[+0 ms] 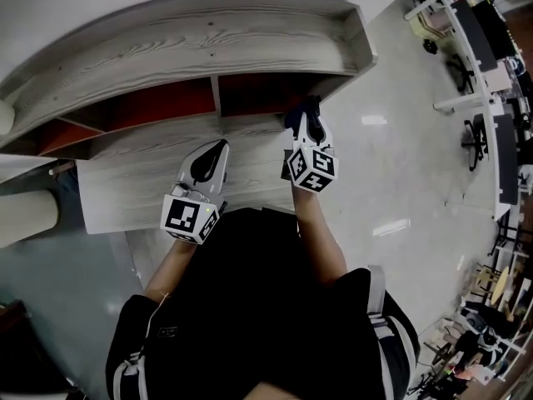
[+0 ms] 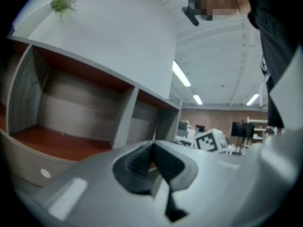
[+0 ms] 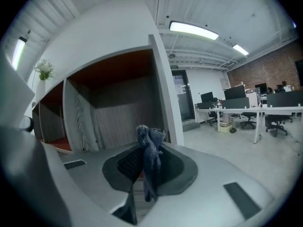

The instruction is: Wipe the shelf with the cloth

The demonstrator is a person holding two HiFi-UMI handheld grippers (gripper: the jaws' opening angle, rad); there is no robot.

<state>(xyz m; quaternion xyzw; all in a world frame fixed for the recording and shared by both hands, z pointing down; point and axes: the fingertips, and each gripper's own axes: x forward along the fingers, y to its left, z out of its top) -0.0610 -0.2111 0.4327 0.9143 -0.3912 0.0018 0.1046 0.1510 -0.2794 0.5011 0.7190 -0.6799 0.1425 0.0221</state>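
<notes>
The right gripper [image 3: 147, 169] grips the cloth [image 3: 150, 140], probably soft and light, by a bunched fold near the right end of the shelf [image 1: 141, 169]. The left gripper [image 2: 152, 161] is closed and empty.

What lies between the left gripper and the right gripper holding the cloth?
Only bare wood-grain board of the shelf, seen in the head view. The right gripper is shut on the cloth; the left gripper is shut and empty.

- A grey wood-grain shelf [image 1: 208, 36] has red-brown compartments.
- The left gripper [image 1: 220, 147] points at its lower board.
- The right gripper [image 1: 310, 105], a dark cloth [image 1: 292, 120] at its tip, is at the right compartment's mouth.
</notes>
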